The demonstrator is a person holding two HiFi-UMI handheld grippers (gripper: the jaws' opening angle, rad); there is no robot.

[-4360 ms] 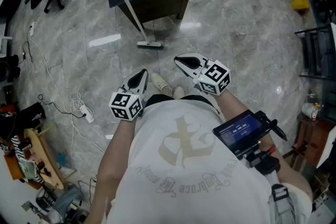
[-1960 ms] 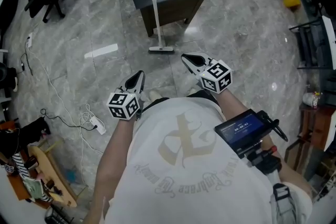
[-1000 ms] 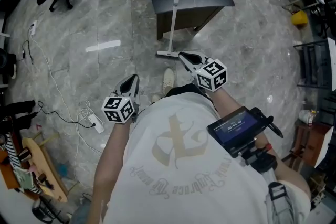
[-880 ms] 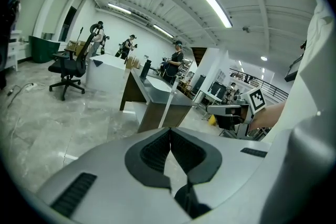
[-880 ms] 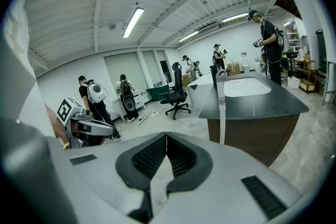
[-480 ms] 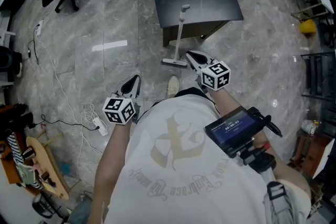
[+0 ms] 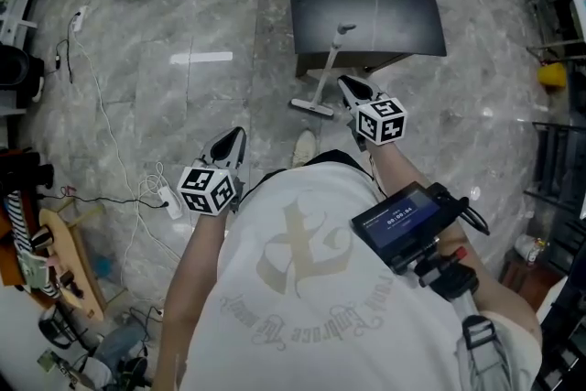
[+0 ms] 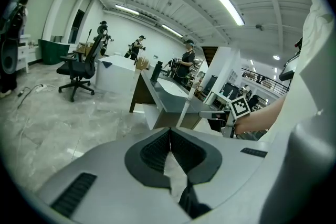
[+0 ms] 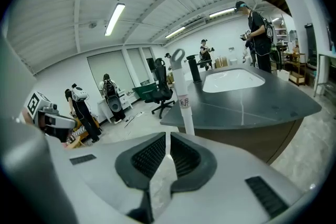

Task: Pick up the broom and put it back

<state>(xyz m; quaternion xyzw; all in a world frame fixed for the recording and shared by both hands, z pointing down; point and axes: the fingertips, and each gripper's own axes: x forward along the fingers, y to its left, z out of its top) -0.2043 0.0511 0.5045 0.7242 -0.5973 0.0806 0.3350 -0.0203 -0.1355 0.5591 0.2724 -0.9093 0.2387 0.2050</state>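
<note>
Broom (image 7: 327,73) — leaning against dark desk (image 7: 426,14) edge. Judged light, stiff, smooth-shafted; best gripped mid-handle. Right gripper (image 7: 353,90) near it, left gripper (image 7: 231,142) well apart — both closed tight, nothing held.

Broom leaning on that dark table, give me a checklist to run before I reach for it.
1. Broom standing, propped against the table: ok.
2. Broom's head down on the floor: ok.
3. Right gripper lined up with the handle: ok, the handle stands just beyond it in the right gripper view.
4. Right gripper's fingers open for the grab: not ok, they are together with nothing between.
5. Left gripper empty: ok, fingers together, nothing between.
</note>
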